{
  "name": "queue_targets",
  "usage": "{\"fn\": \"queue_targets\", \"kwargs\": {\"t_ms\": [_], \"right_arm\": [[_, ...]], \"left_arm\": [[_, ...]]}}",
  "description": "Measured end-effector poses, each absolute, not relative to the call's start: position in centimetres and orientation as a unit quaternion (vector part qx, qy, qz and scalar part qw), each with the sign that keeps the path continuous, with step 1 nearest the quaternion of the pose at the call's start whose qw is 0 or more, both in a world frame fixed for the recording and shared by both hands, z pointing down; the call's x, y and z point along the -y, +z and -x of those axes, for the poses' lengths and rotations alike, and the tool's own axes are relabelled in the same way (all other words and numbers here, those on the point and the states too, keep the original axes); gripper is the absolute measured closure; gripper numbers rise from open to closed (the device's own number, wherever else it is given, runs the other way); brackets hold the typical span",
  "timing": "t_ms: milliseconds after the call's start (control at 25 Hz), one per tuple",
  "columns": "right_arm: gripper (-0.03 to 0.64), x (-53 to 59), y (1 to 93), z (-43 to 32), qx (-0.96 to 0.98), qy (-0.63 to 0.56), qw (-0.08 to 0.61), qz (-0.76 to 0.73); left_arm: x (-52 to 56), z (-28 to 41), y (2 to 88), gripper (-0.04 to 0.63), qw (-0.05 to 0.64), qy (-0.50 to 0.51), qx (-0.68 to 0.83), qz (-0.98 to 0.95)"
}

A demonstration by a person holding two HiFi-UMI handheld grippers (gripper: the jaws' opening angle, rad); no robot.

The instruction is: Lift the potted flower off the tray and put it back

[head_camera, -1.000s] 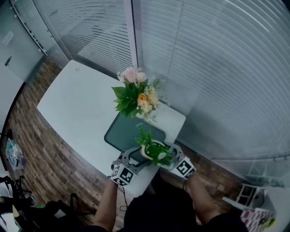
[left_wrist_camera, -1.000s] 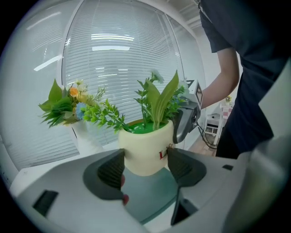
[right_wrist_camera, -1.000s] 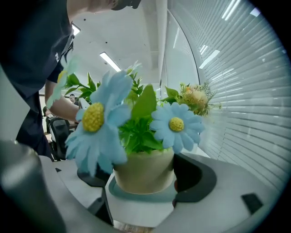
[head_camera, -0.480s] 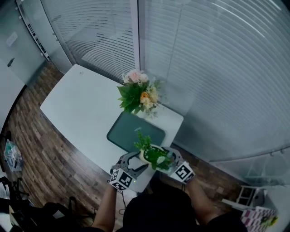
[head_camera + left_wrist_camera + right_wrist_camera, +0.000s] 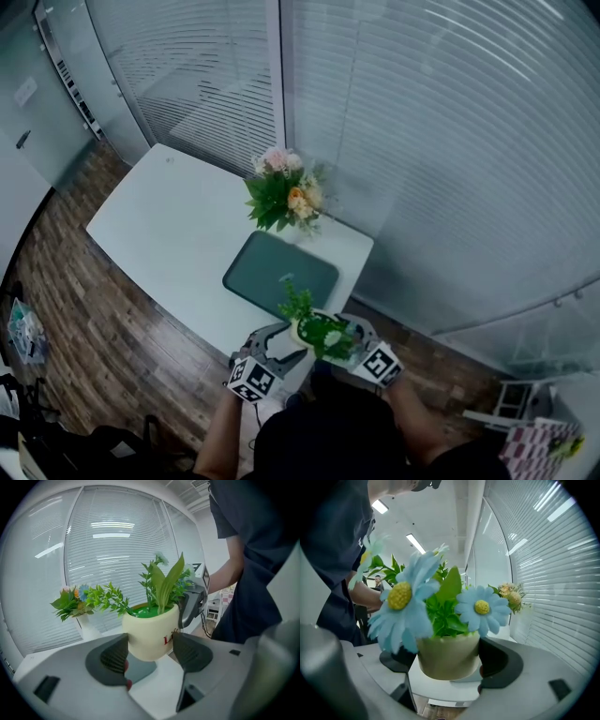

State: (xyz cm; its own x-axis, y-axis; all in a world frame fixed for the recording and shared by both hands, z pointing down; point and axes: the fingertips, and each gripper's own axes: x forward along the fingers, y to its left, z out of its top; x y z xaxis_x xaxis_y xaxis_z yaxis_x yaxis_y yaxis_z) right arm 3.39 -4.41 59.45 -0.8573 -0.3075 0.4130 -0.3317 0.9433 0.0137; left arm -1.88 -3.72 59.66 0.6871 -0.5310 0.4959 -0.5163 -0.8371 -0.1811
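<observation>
The potted flower (image 5: pixel 319 330) is hanging in the air over the near right corner of the white counter (image 5: pixel 169 216), clear of the single dark green tray (image 5: pixel 267 267) that is lying flat towards the counter's right end. Two claws are meeting on the one cream pot from opposite sides. The left claw (image 5: pixel 151 645) is pinching its lower sides between both ridged pads, and the right claw (image 5: pixel 447 660) is gripping it the same way. Red lettering (image 5: pixel 168 640) is showing on the pot's side; only a capital "L" is reading clearly, the rest being covered by a pad. Two pale blue daisies (image 5: pixel 401 597) with yellow centres are rising among the green leaves. Each claw is carrying one cube of black-and-white square markers (image 5: pixel 249 380). One bouquet (image 5: pixel 284 192) of pink and orange blooms is standing at the counter's far edge, just beyond the tray.
</observation>
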Motion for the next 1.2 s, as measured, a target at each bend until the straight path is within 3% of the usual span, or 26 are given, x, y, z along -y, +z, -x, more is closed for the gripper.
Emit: {"fn": "queue_targets", "kwargs": {"t_ms": [1200], "right_arm": [[0.215,-11.8,57.5,-2.2,0.948,0.031,0.223,-0.224]], "left_arm": [[-11.8,3.3,57.7,0.305,0.031,-0.249,-0.235,0.939]]}}
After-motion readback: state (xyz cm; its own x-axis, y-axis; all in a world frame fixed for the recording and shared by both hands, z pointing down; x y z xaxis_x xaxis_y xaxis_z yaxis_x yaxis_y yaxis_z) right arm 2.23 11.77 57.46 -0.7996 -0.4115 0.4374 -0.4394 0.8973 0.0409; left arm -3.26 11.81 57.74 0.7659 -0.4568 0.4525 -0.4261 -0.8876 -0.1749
